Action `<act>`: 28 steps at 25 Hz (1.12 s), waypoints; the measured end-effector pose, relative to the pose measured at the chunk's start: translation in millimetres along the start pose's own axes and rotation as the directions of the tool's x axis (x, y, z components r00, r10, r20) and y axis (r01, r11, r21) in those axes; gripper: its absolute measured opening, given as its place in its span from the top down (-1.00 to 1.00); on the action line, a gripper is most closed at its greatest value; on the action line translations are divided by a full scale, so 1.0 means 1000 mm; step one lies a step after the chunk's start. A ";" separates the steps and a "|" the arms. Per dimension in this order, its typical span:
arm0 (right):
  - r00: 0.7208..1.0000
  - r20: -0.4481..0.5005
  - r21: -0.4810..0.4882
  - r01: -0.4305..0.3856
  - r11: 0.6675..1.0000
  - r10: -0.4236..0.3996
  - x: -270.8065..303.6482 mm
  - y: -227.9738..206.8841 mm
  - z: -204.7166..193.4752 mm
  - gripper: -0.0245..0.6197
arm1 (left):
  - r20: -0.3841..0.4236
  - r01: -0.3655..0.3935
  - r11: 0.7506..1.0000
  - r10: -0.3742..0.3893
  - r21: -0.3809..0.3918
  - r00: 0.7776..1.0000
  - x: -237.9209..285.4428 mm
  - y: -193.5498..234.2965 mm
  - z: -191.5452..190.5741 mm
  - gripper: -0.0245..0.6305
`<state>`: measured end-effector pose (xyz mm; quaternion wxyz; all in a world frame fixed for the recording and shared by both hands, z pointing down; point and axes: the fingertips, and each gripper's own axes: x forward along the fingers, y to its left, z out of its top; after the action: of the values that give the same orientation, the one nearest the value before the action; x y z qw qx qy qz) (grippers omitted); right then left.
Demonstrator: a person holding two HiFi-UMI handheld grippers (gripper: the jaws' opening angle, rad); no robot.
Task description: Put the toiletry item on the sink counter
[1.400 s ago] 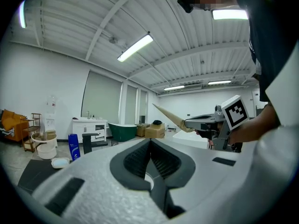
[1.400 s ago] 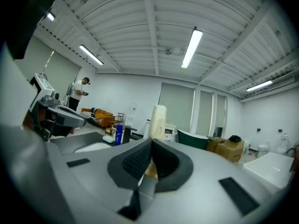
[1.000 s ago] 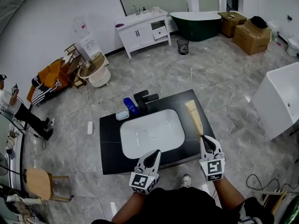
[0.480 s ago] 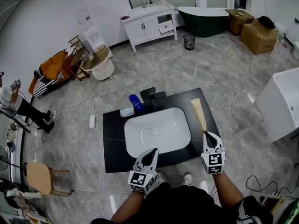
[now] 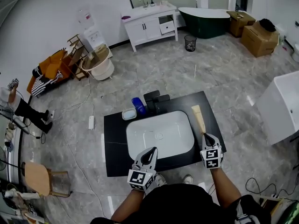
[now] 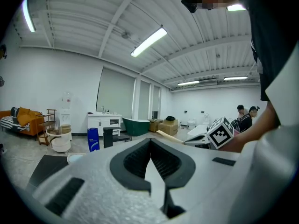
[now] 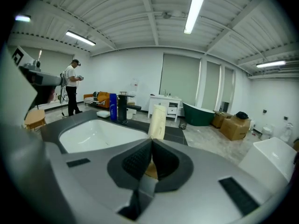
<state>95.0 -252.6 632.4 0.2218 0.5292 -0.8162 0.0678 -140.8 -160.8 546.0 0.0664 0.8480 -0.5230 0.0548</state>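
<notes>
A cream tube [image 5: 198,117] lies along the right side of the black sink counter [image 5: 114,143], beside the white basin [image 5: 159,134]. My right gripper [image 5: 209,137] is at the tube's near end, shut on its flat end. In the right gripper view the tube [image 7: 157,120] runs straight out from my right gripper [image 7: 152,141]. My left gripper [image 5: 152,150] hovers over the counter's front edge, shut and holding nothing. Seen from its own camera, my left gripper [image 6: 150,141] has its pads pressed together.
At the counter's back stand a blue bottle [image 5: 138,105], a black faucet [image 5: 154,99] and a small pale dish [image 5: 129,114]. A white tub [image 5: 282,104] stands to the right. A person [image 5: 16,108] is at the far left, with a chair [image 5: 39,178] nearby.
The head view has shifted a little, so the counter sits slightly lower and to the right in it. Both grippers keep their places at the counter's front, and the tube stays on the right side.
</notes>
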 end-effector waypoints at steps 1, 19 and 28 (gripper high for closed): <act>1.000 -0.016 0.001 0.002 1.000 -0.002 0.005 -0.001 -0.005 0.90 | 0.002 -0.002 1.000 0.002 -0.002 1.000 0.001 0.003 0.001 0.90; 0.965 -0.262 -0.050 -0.014 0.999 0.000 0.081 -0.016 -0.075 0.90 | -0.012 -0.062 0.998 0.062 -0.033 0.998 0.006 0.035 -0.009 0.90; 0.937 -0.348 -0.026 -0.038 0.999 0.027 0.102 -0.015 -0.095 0.82 | -0.022 -0.087 0.995 0.086 -0.038 0.996 0.005 0.044 -0.014 0.90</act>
<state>100.8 -310.9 759.3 0.3698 0.4916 -0.7739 0.1507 -178.3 -182.0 563.3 0.0859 0.8224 -0.5597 0.0561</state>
